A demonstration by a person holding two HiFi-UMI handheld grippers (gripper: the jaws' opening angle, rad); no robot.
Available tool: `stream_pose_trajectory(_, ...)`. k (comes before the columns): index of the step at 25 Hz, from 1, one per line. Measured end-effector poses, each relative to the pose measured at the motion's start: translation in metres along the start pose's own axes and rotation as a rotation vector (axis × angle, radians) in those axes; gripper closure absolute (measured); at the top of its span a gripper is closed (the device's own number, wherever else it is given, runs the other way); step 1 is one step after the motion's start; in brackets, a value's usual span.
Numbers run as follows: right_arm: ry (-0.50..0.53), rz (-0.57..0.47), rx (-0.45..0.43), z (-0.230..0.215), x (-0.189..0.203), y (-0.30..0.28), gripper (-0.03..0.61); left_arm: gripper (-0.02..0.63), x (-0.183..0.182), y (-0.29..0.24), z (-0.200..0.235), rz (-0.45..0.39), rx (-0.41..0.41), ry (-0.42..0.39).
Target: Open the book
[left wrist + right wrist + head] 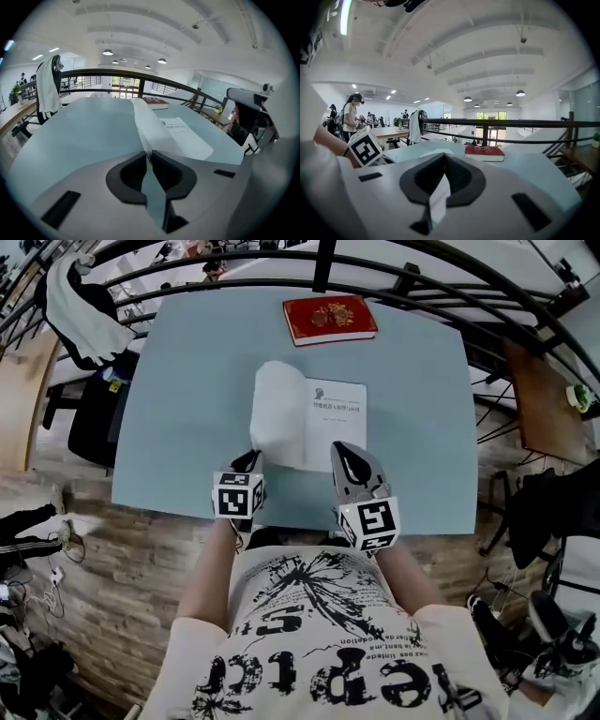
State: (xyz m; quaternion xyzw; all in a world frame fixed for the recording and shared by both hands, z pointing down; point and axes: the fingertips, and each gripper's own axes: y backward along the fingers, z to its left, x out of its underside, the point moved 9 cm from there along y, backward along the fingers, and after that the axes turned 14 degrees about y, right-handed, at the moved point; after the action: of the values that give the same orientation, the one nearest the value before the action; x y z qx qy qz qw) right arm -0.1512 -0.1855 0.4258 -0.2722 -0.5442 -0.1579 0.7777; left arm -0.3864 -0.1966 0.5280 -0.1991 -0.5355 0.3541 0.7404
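Note:
A white book (336,423) lies open on the blue-grey table (187,381), its printed title page facing up. Its left cover (277,413) stands lifted and curved. My left gripper (251,460) sits at the cover's near lower corner. In the left gripper view the cover (147,124) runs down into the left gripper (149,157), whose jaws are nearly together on its edge. My right gripper (342,448) rests over the near right corner of the title page. The right gripper (443,157) has its jaws shut with nothing between them.
A red book (329,319) with glasses on it lies at the table's far edge, also ahead as the red book (484,153). A black railing (323,263) curves behind the table. A white garment (80,315) hangs on a chair at the left. The table's near edge is close to my body.

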Motion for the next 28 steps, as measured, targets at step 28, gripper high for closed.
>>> stream_pose_trajectory(28,0.053,-0.122,0.079,0.005,-0.016,0.007,0.568,0.525,0.013,-0.022,0.06,0.172,-0.167,0.089)
